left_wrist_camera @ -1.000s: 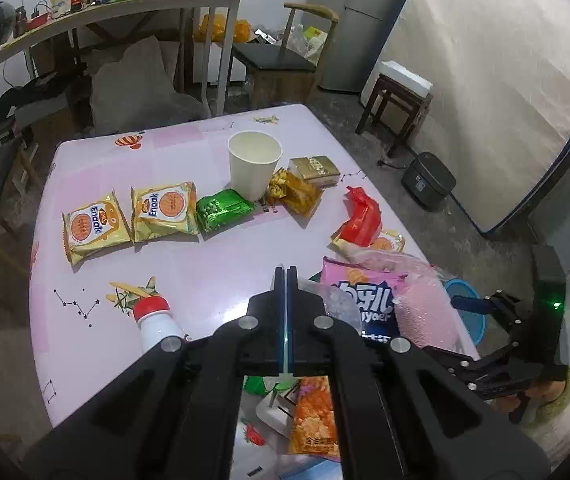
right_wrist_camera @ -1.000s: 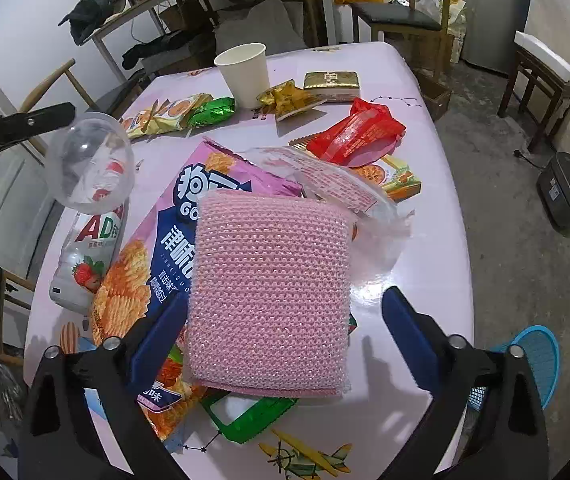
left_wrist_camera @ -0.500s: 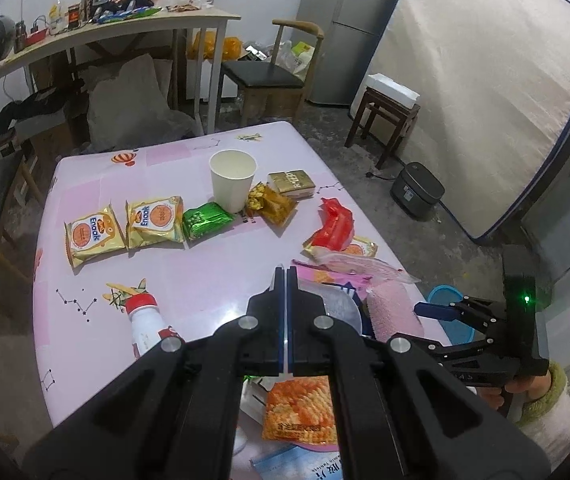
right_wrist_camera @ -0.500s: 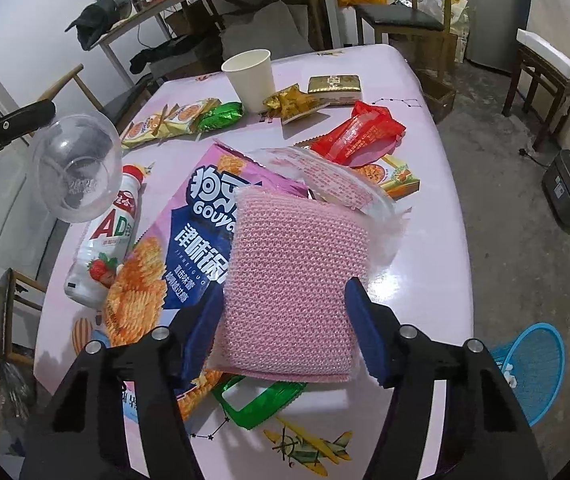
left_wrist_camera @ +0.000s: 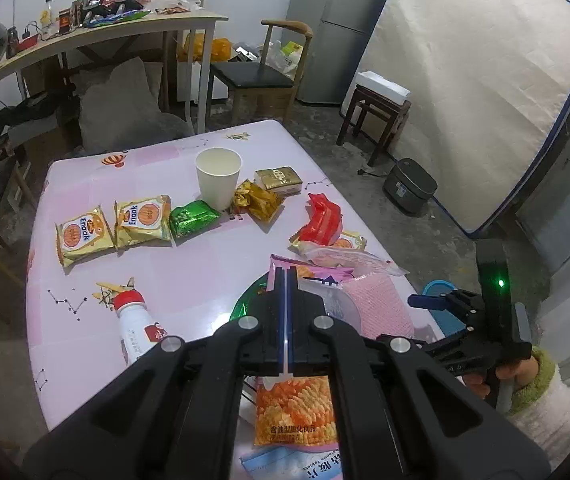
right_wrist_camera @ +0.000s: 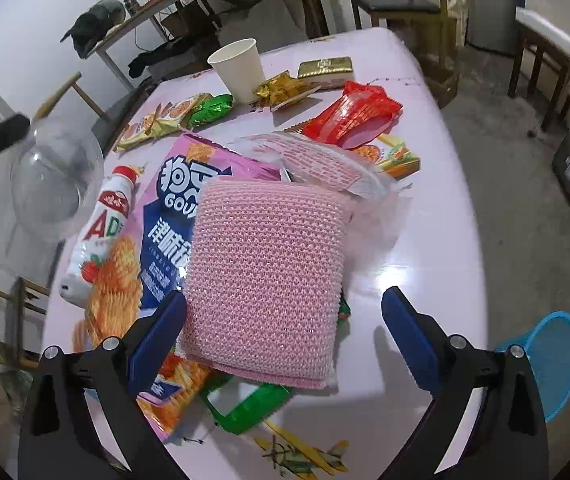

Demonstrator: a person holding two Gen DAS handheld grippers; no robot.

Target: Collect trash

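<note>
My left gripper (left_wrist_camera: 286, 276) is shut on the rim of a clear plastic dome lid (right_wrist_camera: 55, 180) and holds it above the table's left side. My right gripper (right_wrist_camera: 283, 316) is open around the near end of a pink knitted sponge (right_wrist_camera: 265, 276), which lies on a pink chip bag (right_wrist_camera: 157, 240). The sponge also shows in the left wrist view (left_wrist_camera: 377, 304). Snack wrappers lie on the pink table (left_wrist_camera: 189, 264): a red wrapper (left_wrist_camera: 321, 220), a green packet (left_wrist_camera: 193, 220), two yellow Enaak packets (left_wrist_camera: 109, 228), a gold wrapper (left_wrist_camera: 259, 200).
A white paper cup (left_wrist_camera: 218, 176) stands mid-table beside a gold box (left_wrist_camera: 279, 178). A white bottle with a red cap (left_wrist_camera: 137, 328) lies near the left edge. A blue basket (right_wrist_camera: 545, 356) sits on the floor to the right. Chairs and a cluttered desk stand beyond.
My right gripper closed in on the pink sponge half a second ago and now stands wide open again. My left gripper has risen and pulled back with the dome lid.
</note>
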